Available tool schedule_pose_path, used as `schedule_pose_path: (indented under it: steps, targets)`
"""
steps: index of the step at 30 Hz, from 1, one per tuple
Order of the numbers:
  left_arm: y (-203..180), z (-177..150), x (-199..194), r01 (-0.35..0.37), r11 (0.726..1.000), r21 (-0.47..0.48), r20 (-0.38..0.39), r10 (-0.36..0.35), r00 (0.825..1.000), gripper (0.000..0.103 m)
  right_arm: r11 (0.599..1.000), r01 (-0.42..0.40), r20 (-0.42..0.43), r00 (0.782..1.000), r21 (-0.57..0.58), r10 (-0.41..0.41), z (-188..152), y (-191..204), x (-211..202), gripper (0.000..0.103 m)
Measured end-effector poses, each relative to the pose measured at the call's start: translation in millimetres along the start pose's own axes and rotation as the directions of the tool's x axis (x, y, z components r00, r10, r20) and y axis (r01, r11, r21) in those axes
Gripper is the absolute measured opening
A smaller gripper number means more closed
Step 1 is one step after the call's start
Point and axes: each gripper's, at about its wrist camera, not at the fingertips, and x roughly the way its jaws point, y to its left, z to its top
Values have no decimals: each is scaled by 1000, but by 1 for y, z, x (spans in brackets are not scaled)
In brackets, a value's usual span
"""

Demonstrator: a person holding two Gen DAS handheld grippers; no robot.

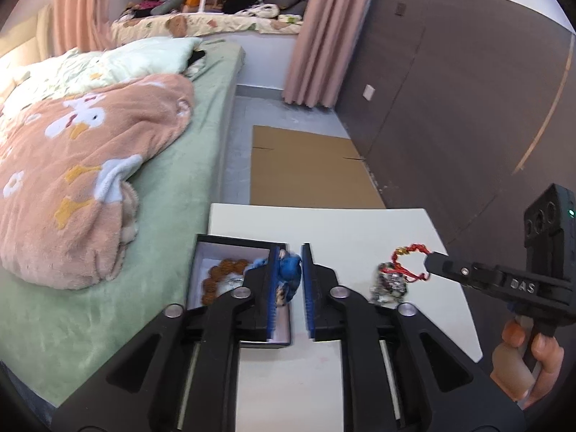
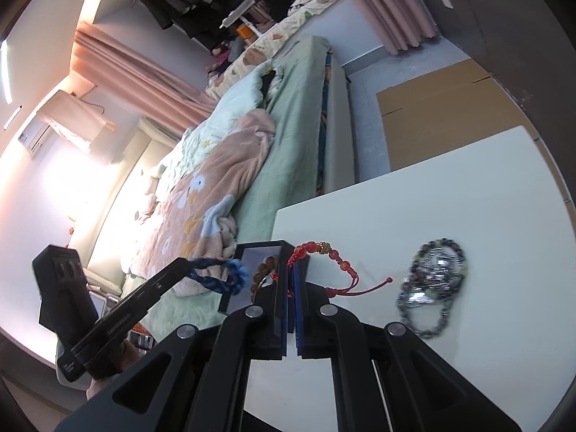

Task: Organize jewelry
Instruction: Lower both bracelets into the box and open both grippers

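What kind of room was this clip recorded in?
A bedroom, almost certainly: a bed with a peach duck-print blanket, pink curtains, and a small white table beside the bed holding a jewelry box.

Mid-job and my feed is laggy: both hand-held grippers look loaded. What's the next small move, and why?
Probably open the left hand-held gripper to drop the blue braided bracelet. It hangs over the open jewelry box, which already holds a brown bead bracelet. The right hand-held gripper pinches the red beaded bracelet above the white table, so it can follow; dark bead bracelets wait on the table.
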Motion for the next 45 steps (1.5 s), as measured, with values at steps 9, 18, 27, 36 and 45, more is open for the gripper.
schedule_pose_path:
  steps: [9, 18, 27, 36, 45]
  targets:
    - [50, -6, -11, -65, 994, -92, 29, 68, 997, 67, 997, -68, -47, 997, -39, 66, -4, 32, 36, 3]
    - [84, -17, -24, -112, 983, -149, 26, 117, 993, 77, 988, -141, -95, 986, -62, 134, -9, 66, 77, 3]
    - [105, -22, -36, -124, 976, -180, 31, 131, 991, 78, 994, -97, -69, 993, -54, 93, -8, 70, 91, 75]
    - [95, -25, -37, -89, 980, -179, 40, 98, 994, 82, 998, -7, -58, 998, -67, 3, -10, 50, 56, 75]
    - [64, -28, -26, -44, 990, -135, 27, 48, 998, 83, 996, 85, -14, 996, -5, -85, -5, 0, 7, 75]
